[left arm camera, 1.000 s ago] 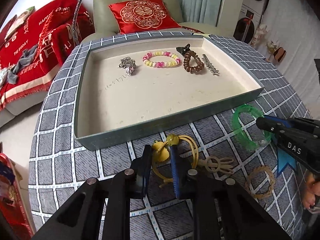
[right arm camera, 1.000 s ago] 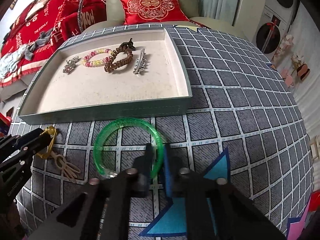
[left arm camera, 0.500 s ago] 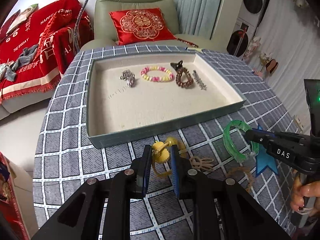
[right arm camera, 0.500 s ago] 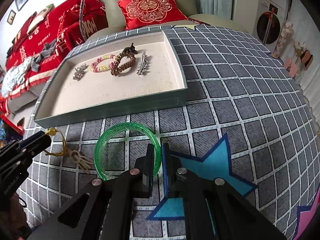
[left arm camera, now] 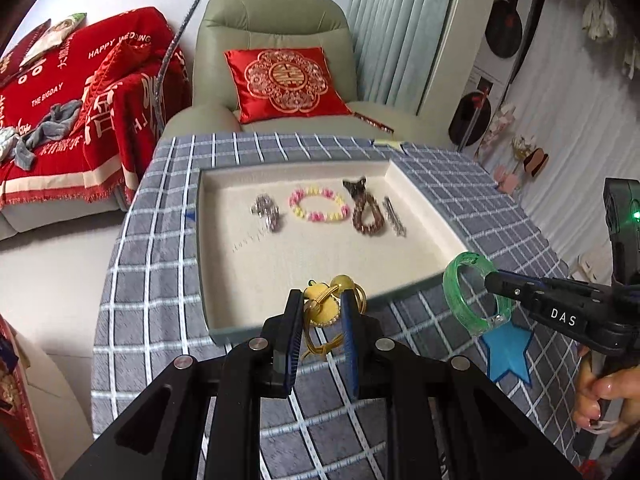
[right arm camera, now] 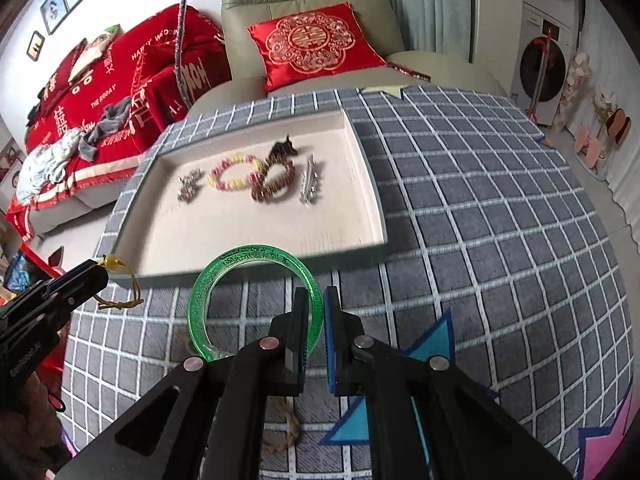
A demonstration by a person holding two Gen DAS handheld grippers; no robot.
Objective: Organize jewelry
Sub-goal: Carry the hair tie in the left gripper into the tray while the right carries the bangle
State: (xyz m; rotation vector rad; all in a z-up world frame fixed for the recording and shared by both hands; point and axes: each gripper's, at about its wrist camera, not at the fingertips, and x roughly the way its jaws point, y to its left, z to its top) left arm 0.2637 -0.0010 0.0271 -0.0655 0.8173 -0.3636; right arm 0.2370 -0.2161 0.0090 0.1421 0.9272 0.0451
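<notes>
Carrying is the step in hand, with both pieces lifted off the checked surface point(right arm camera: 460, 208). The left hand-held gripper point(left arm camera: 319, 312) is clamped on a yellow charm with a gold cord point(left arm camera: 320, 304), its cord dangling below the jaws. The right hand-held gripper point(right arm camera: 316, 320) is closed tight on the rim of a green bangle point(right arm camera: 256, 300), which stands out ahead of it to its left. Just beyond both lies the tray point(right arm camera: 376, 216), holding four pieces in a row at its far side. Next, each load should likely cross the near wall and be set down on bare lining before release.
</notes>
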